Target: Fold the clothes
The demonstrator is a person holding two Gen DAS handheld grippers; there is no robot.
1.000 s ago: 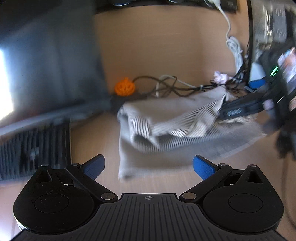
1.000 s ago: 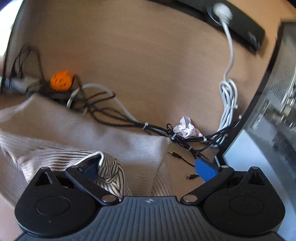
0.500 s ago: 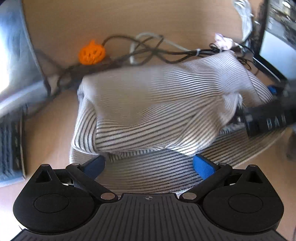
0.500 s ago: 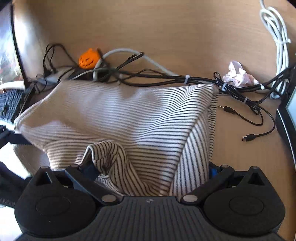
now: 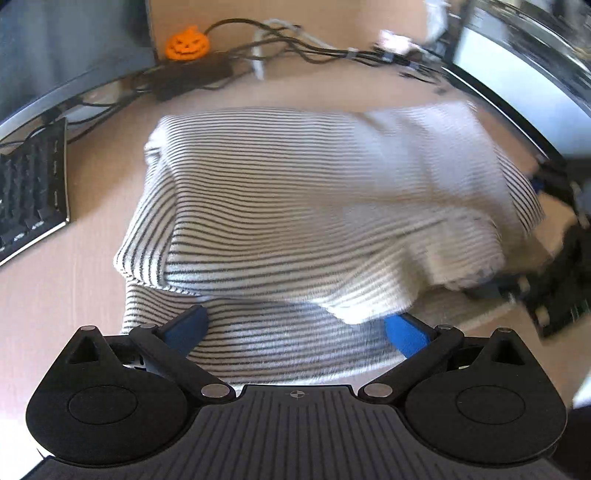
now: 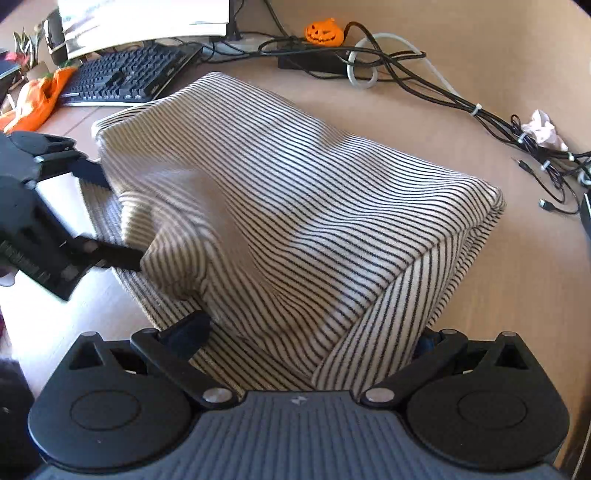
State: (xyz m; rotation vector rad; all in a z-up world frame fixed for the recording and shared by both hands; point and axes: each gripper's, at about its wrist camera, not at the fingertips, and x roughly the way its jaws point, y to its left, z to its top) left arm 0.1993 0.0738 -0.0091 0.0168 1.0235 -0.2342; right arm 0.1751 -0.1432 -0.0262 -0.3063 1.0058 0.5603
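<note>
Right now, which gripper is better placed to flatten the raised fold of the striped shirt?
Probably the left gripper: its jaws are open over the striped shirt with nothing held. The right gripper is draped in cloth.

Striped garment (image 6: 314,206) drapes between the right tool's (image 6: 310,332) spread fingers.

A: How was the light?

B: Bright daylight. It struck the striped garment (image 5: 332,206) hard in the left wrist view, and its upper right part was washed nearly white. A soft shadow lay under its front fold.

A: Sharp?

B: Not there. The garment's right side and the dark things at the right edge were smeared by motion blur. The pumpkin (image 5: 187,43) stayed fairly crisp.

A: And the right wrist view?

B: Clearer; stripes read cleanly, though the fold nearest the left hand-held gripper (image 6: 110,218) was blurred. The monitor (image 6: 144,22) glared white. Both views bowed strongly at the edges, curving the tabletop (image 6: 480,74).
</note>
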